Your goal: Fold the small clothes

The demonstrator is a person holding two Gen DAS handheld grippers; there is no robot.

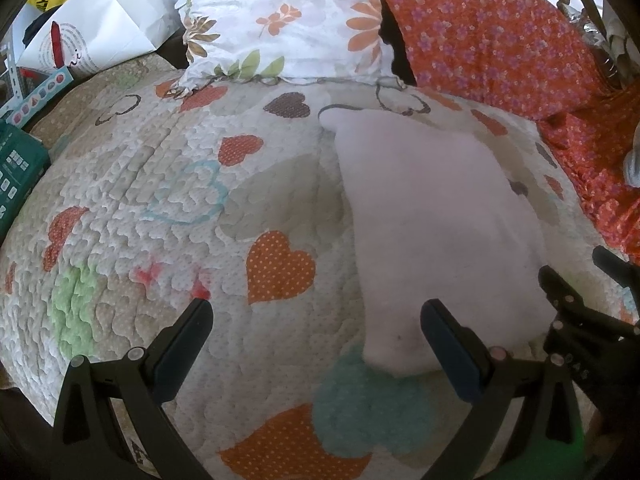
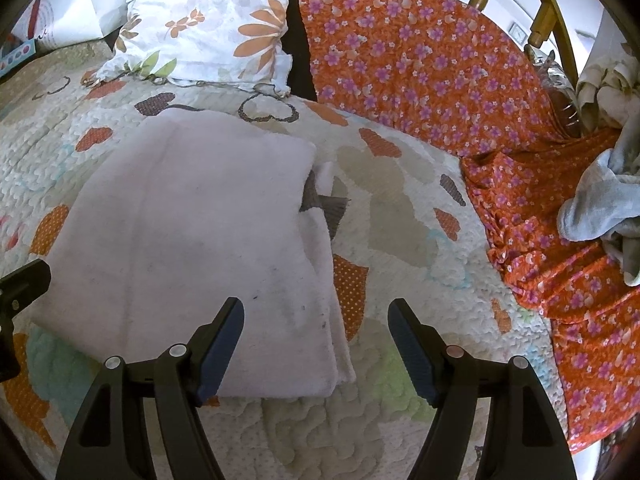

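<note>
Item: pale pink cloth point(image 2: 192, 232), lying flat on the heart-print quilt point(image 1: 160, 184) below the floral pillow point(image 1: 280, 16), already doubled, with layered edges showing along its right side. Step, as I judge it: between folds, nothing gripped. My left gripper point(image 1: 316, 332) hangs wide open over the cloth's near left corner; my right gripper point(image 2: 316, 340) is likewise wide open and empty above the near right edge. Next move: I pinch the near corners and carry them to the far edge.
</note>
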